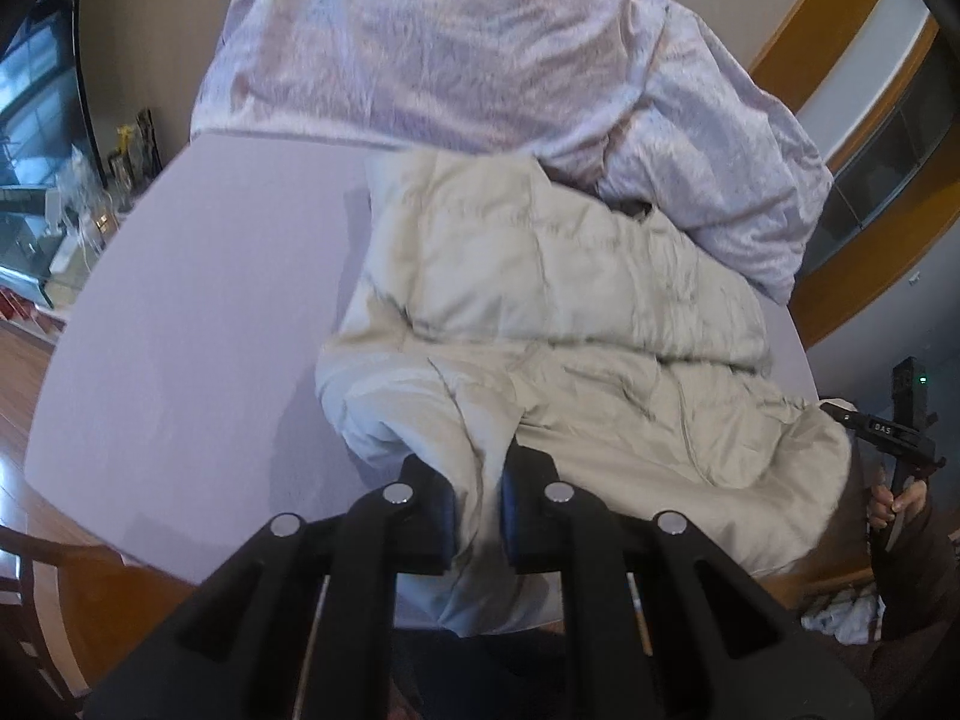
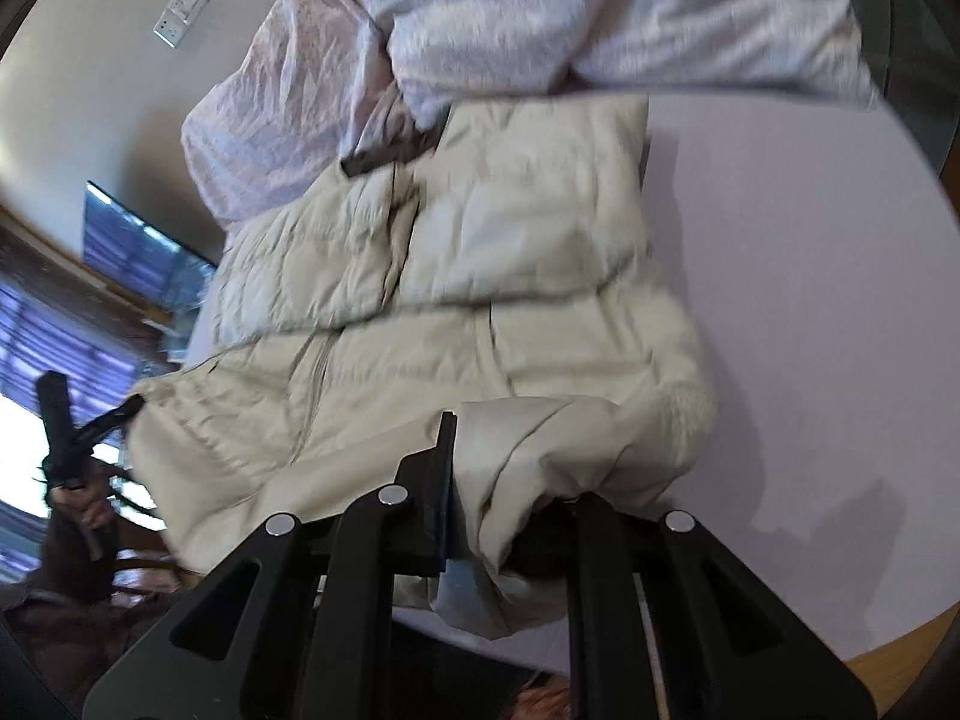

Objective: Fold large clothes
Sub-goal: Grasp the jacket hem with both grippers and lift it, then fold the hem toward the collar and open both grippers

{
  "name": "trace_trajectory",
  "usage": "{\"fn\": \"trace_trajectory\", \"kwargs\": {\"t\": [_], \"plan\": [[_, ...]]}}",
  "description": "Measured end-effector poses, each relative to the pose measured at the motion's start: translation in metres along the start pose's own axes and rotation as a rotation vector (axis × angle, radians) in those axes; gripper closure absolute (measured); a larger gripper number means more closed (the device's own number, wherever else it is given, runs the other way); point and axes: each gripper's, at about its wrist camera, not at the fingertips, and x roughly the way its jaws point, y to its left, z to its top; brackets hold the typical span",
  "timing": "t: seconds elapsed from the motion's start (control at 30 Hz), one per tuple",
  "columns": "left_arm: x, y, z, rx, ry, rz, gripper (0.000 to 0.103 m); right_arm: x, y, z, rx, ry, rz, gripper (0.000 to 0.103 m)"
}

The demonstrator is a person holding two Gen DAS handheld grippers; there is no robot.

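Left wrist view: camera sits just behind the left gripper [image 1: 478, 516], whose black fingers fill the lower middle of the frame. It looks steeply down and forward across the lavender bed surface [image 1: 198, 312], close above the near edge of the cream quilted jacket [image 1: 540, 300]. Pale crumpled bedding [image 1: 420, 48] fills the upper frame.

Right wrist view: same mounting behind the right gripper [image 2: 504, 516], also tilted down, close over the jacket [image 2: 480, 252], frame rolled relative to the other view.

Shared: jacket, bedding [image 2: 600, 12], bed surface [image 2: 810, 300]. Each view catches the opposite gripper at its edge: right one at centre right [image 1: 900, 438], left one at lower left [image 2: 66, 432].
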Motion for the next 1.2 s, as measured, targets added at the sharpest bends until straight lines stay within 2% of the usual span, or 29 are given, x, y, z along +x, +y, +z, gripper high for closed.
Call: {"fn": "trace_trajectory", "kwargs": {"t": [0.27,0.47,0.77,0.87,1.03,1.2], "plan": [[0.001,-0.006,0.035,-0.003,-0.057,0.038,0.091,0.008,0.012,0.046,-0.016,-0.048,-0.1,0.088],[0.005,-0.011,0.064,-0.014,-0.093,0.052,0.091,0.015,0.012,0.081,0.008,-0.095,-0.11,0.088],[0.004,-0.024,0.131,0.006,-0.192,0.051,0.091,0.004,0.009,0.143,0.075,-0.207,-0.09,0.088],[0.013,-0.027,0.155,0.015,-0.217,0.063,0.091,0.01,0.002,0.157,0.12,-0.22,-0.086,0.088],[0.048,-0.025,0.191,-0.017,-0.209,0.107,0.091,0.035,-0.005,0.183,0.168,-0.215,-0.13,0.088],[0.093,-0.018,0.214,-0.067,-0.165,0.169,0.09,0.068,-0.017,0.201,0.222,-0.185,-0.179,0.088]]}}
